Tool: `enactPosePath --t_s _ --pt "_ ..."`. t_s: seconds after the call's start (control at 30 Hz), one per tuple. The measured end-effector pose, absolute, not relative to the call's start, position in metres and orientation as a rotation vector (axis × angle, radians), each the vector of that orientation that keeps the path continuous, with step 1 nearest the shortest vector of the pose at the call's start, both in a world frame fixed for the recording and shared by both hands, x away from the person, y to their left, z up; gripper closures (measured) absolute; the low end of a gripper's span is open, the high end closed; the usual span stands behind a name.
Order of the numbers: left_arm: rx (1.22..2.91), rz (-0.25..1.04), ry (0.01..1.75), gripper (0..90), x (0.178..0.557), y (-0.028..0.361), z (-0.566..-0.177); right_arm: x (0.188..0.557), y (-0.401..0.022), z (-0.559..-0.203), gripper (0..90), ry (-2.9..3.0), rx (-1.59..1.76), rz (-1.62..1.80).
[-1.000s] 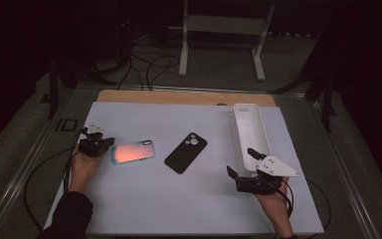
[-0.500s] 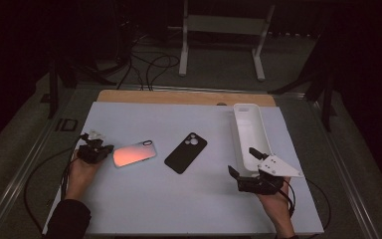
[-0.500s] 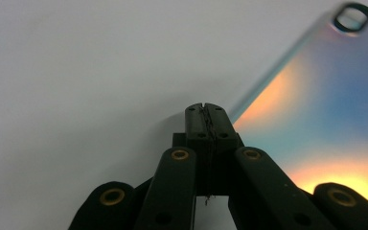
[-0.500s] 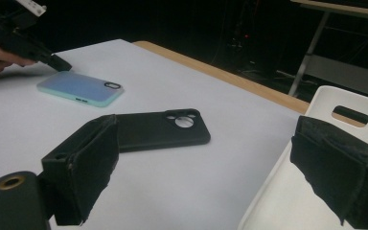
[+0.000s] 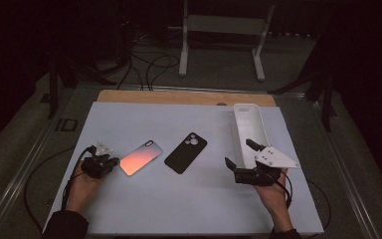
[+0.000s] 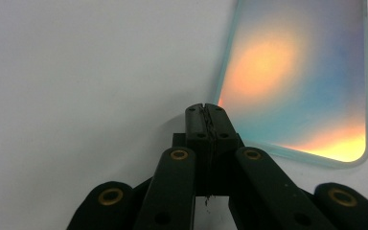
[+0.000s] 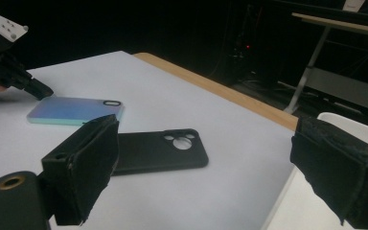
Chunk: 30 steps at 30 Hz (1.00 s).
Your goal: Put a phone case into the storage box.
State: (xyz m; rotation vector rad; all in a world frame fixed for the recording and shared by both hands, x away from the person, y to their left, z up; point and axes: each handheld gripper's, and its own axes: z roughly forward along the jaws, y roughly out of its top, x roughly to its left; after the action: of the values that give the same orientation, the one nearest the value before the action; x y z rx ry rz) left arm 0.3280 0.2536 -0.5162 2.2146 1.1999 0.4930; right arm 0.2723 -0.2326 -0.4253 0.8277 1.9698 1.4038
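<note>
An iridescent orange-blue phone case (image 5: 141,157) lies flat on the white table sheet (image 5: 144,119), left of centre. My left gripper (image 5: 112,162) is shut with nothing between its fingers. Its tip (image 6: 206,112) rests low on the sheet right at the case's (image 6: 297,81) near left corner. A black phone case (image 5: 186,152) lies back-up in the middle. My right gripper (image 5: 238,152) stands open at the right, jaws wide apart and empty. It looks across the black case (image 7: 158,151) toward the iridescent case (image 7: 74,110) and the left gripper (image 7: 43,91).
A long white tray (image 5: 248,129) stands at the right, just beyond the right gripper; its rim (image 7: 338,120) is beside the right jaw. A wooden strip (image 5: 179,97) edges the far side of the table. Cables trail off the table's left and right sides.
The left gripper has slid toward the person along the iridescent case's left end, and the case now lies at a steeper angle. The right gripper has stayed put.
</note>
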Motion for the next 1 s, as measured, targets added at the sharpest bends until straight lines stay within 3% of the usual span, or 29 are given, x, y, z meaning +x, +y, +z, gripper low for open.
enactPosePath --t_s 0.23,0.43,0.5,0.57,0.6,0.7,0.73,0.77,0.87,1.0 --pt "2.081 0.469 1.247 89.7 0.323 0.259 -0.509 0.271 -0.235 -0.434 9.5 1.984 0.850 1.385" --pt "1.898 0.550 1.089 83.0 0.293 0.251 -0.471 0.268 -0.241 -0.435 9.5 1.970 0.868 1.393" --pt "1.859 0.560 1.048 74.5 0.282 0.249 -0.462 0.267 -0.242 -0.436 9.5 1.970 0.868 1.390" --pt "1.832 0.536 1.031 51.5 0.274 0.249 -0.458 0.266 -0.242 -0.437 9.5 1.972 0.871 1.390" --pt "1.826 0.533 1.018 46.6 0.270 0.249 -0.457 0.265 -0.242 -0.437 9.6 1.972 0.873 1.391" --pt "1.798 0.497 0.984 40.2 0.261 0.251 -0.455 0.263 -0.243 -0.438 9.5 1.977 0.875 1.390" --pt "1.767 0.540 0.964 40.2 0.251 0.250 -0.454 0.263 -0.243 -0.439 9.5 1.976 0.875 1.392" --pt "1.769 0.555 0.955 30.5 0.248 0.249 -0.453 0.261 -0.244 -0.441 9.5 1.974 0.887 1.408" --pt "1.736 0.611 0.933 18.9 0.237 0.246 -0.451 0.257 -0.246 -0.445 9.5 1.969 0.888 1.413" --pt "1.693 0.613 0.947 9.7 0.231 0.248 -0.449 0.251 -0.251 -0.449 9.5 1.954 0.896 1.435"
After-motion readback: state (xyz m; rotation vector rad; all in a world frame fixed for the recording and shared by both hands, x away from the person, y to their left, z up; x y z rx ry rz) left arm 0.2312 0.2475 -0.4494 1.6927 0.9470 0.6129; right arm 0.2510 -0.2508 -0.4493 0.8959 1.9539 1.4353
